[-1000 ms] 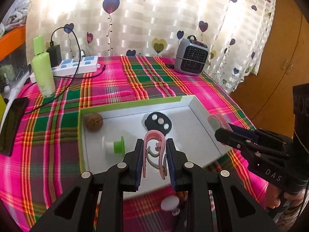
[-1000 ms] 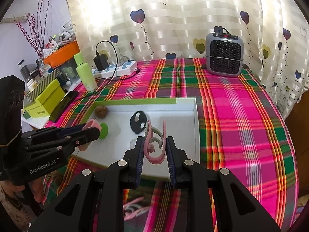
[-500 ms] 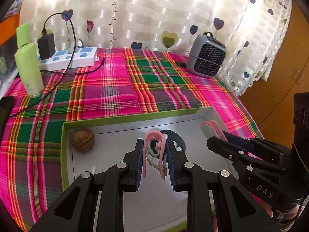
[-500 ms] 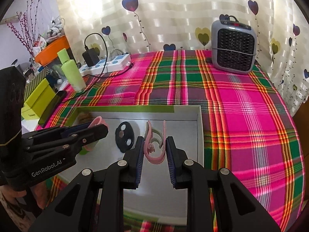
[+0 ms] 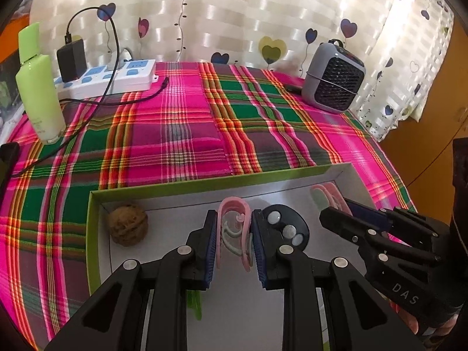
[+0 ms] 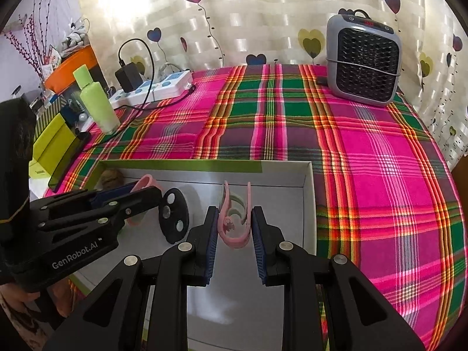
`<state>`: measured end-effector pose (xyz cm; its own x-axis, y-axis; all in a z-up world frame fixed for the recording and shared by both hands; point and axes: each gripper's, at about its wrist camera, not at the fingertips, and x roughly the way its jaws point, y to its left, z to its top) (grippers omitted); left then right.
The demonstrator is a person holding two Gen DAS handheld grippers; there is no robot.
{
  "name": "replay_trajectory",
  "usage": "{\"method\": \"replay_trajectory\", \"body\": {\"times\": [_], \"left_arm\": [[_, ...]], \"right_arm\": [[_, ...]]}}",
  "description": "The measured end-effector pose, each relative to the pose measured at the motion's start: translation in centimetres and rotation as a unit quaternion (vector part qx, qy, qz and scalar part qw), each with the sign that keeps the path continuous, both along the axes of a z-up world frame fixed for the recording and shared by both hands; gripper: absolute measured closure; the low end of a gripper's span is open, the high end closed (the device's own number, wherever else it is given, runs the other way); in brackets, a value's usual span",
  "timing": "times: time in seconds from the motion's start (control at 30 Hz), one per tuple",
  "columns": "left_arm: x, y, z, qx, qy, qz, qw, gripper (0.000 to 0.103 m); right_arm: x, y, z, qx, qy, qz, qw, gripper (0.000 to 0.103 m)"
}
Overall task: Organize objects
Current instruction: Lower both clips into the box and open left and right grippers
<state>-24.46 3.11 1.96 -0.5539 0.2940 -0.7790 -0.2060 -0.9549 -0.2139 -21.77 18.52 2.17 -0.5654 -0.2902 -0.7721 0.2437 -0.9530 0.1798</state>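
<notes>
Two pink clips are being carried at once, so twice the chance of a fumble. One pink clip (image 5: 234, 228) is pinched between the narrow jaws of the left gripper (image 5: 234, 242), the other pink clip (image 6: 235, 219) is squeezed the same way in the right gripper (image 6: 234, 234), and both are held over the white tray (image 6: 308, 204), toward its far edge. A black disc (image 5: 285, 226) is parked just beside the left clip, so it could get knocked on the way down. The grippers are close together too, so a bump is possible. A walnut (image 5: 127, 225) sits near the tray's far left corner and might be rolled if nudged. Springy clips could also pop out sideways when let go.
</notes>
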Motion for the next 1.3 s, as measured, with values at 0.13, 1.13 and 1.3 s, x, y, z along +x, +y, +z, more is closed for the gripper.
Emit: {"method": "replay_trajectory", "body": {"times": [0.13, 1.13, 1.3], "left_arm": [[-0.27, 0.32, -0.56, -0.007, -0.008, -0.003, 0.9999, 0.082], [-0.49, -0.11, -0.56, -0.007, -0.017, 0.013, 0.9998, 0.061], [0.15, -0.32, -0.09, -0.004, -0.013, 0.012, 0.9998, 0.059]], "right_arm": [[-0.37, 0.13, -0.40, 0.002, -0.006, 0.000, 1.000, 0.079], [-0.71, -0.28, -0.30, 0.007, -0.003, -0.001, 1.000, 0.063], [-0.15, -0.16, 0.11, 0.004, 0.002, -0.007, 1.000, 0.060]]}}
